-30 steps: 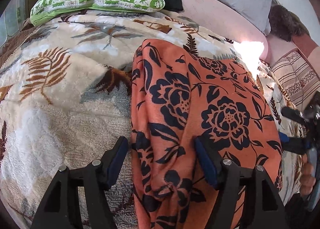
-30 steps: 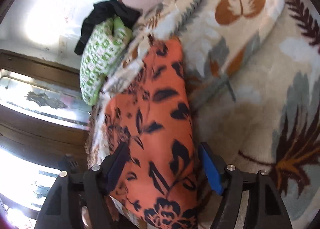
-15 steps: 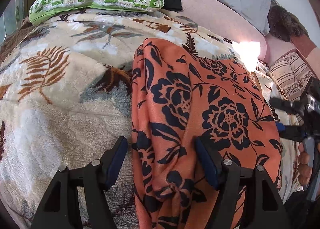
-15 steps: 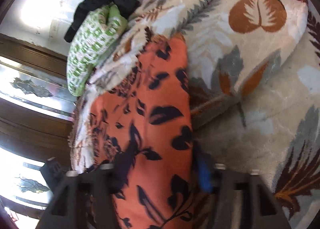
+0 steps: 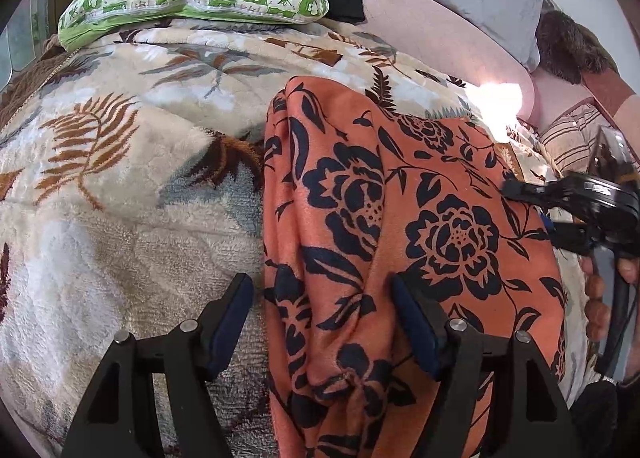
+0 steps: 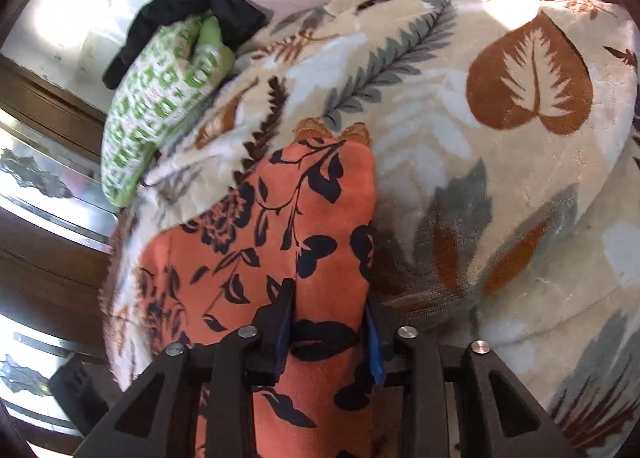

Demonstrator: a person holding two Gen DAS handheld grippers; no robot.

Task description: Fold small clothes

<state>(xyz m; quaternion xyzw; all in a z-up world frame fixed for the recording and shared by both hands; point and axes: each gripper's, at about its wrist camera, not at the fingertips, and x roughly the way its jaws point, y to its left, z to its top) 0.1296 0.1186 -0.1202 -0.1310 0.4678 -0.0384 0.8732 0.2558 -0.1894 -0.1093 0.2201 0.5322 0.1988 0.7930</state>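
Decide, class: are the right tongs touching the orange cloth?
Touching. The right wrist view shows the right tongs closed on a fold of the orange cloth, both pads pressed against the fabric with no gap.

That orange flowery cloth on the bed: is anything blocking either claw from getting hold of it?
Nothing visible. The left claw is open with the orange cloth's edge already between its fingers. The right claw has closed most of the way on another edge of it. Only the leaf-print blanket lies beneath.
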